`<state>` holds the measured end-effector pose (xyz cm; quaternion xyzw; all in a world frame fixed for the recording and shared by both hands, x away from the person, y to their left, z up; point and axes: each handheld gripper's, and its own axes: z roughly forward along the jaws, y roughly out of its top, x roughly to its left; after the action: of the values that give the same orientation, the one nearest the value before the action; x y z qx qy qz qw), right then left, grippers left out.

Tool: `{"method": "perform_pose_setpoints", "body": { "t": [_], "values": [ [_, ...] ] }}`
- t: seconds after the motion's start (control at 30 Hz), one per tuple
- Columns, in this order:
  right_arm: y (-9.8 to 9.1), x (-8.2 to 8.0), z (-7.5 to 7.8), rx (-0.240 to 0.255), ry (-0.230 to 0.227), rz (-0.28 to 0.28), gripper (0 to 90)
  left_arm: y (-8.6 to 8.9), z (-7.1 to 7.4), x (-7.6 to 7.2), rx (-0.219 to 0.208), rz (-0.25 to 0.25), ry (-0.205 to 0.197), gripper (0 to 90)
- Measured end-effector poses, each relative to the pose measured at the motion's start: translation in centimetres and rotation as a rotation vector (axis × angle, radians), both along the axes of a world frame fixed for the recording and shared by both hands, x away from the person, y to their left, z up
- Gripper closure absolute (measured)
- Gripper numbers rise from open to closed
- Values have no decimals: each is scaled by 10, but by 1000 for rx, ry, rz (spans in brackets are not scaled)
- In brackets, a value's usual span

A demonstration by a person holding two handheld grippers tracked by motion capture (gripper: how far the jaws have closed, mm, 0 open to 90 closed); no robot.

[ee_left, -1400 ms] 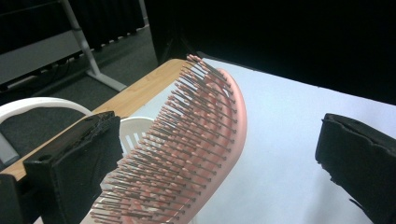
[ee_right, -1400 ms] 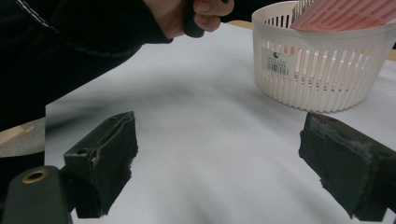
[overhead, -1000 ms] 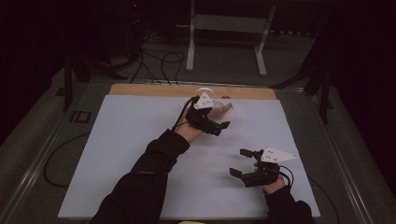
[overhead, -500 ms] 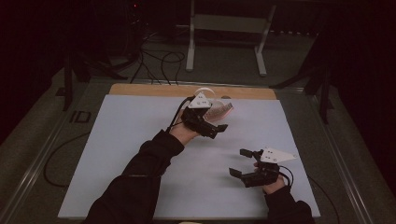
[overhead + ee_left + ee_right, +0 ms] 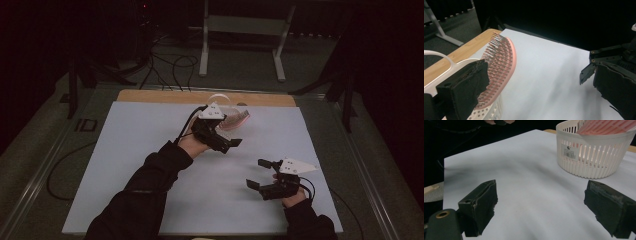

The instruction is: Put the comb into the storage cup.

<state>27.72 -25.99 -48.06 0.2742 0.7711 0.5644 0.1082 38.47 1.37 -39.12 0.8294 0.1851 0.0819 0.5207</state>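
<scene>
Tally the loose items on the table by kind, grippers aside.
Pink hairbrush: 1
White slotted plastic basket: 1
Total: 2

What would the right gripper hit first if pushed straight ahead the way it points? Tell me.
Most likely the white basket. The right gripper looks across bare table sheet with its jaws wide apart, and the basket, holding a pink brush, stands ahead and to one side. Depth is unclear, so it might slip past.
</scene>
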Motion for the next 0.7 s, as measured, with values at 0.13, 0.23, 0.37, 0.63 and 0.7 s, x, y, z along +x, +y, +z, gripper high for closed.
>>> {"method": "perform_pose_setpoints", "body": {
  "t": [0.13,0.23,0.37,0.63,0.7],
  "values": [
    [-2,1,0,4,-1,-7,132,5,-1,-4,4,-9,7,0],
    [-2,1,0,2,-4,-10,131,10,-2,-7,12,-6,8,0],
    [-2,0,0,-6,-4,-10,127,17,-3,-10,13,-3,14,0],
    [1,-1,0,-22,-3,-13,127,30,-1,-19,21,-2,13,0],
    [2,-1,1,-28,-11,-12,127,34,-1,-20,25,0,16,0]
  ]
}}
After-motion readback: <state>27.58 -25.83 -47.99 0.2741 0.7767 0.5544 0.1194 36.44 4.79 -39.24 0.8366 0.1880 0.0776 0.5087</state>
